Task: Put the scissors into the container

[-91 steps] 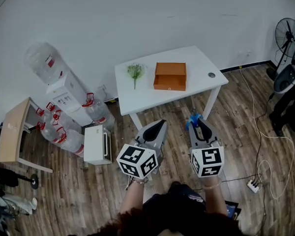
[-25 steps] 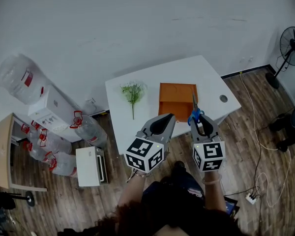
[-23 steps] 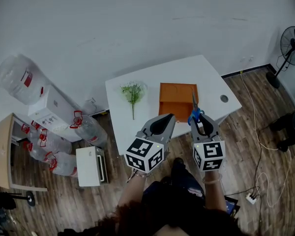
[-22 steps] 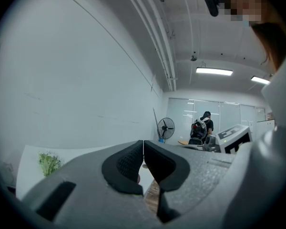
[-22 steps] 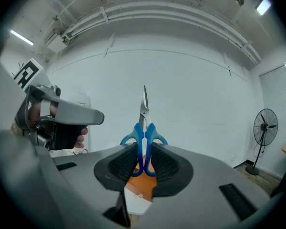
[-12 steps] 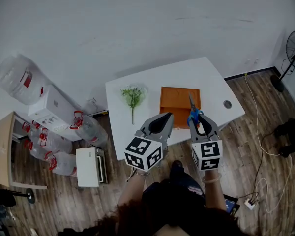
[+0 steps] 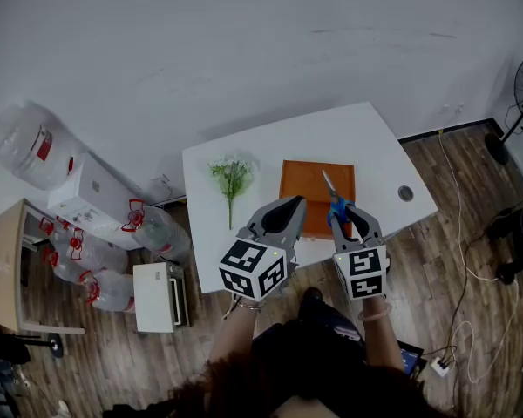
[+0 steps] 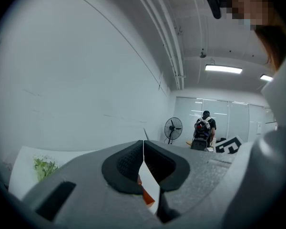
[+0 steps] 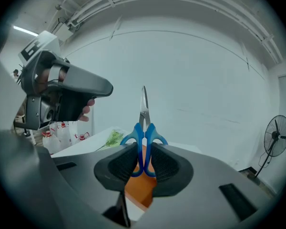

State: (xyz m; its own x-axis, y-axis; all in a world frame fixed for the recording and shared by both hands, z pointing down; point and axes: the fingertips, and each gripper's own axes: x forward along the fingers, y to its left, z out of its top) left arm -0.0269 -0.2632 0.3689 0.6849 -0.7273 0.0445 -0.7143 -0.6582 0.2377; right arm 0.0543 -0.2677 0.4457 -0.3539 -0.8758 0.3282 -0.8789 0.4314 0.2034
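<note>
**Scissors held over the table, ready to go down into the box**

The right gripper (image 9: 144,162) has its jaws closed on the blue plastic handles of the steel-bladed scissors (image 9: 143,109). The blades are together and stick out past the jaws, pointing up and away towards the wall. In the head view the scissors (image 7: 329,192) overlap the right part of the shallow, open-topped orange container (image 7: 301,190), which lies flat on the white rectangular table (image 7: 375,142). They appear to be held in the air above it, not yet inside.

The left gripper (image 8: 143,152) has its jaws shut, pad against pad, with nothing between them. It hangs beside the right one, near the table's front edge (image 7: 288,205). A green plant sprig (image 7: 229,178) lies on the table to the left of the container, apart from it.

The step in hand looks like the final carry and lowering. To do it well, the person should bring the blade tips past the container's near wall and tip the gripper further down. The scissors should sink until they lie low between the walls. Only then should the jaws part, so the scissors slide a short way and do not drop or bounce out. The left gripper should stay clear of the box.
</note>
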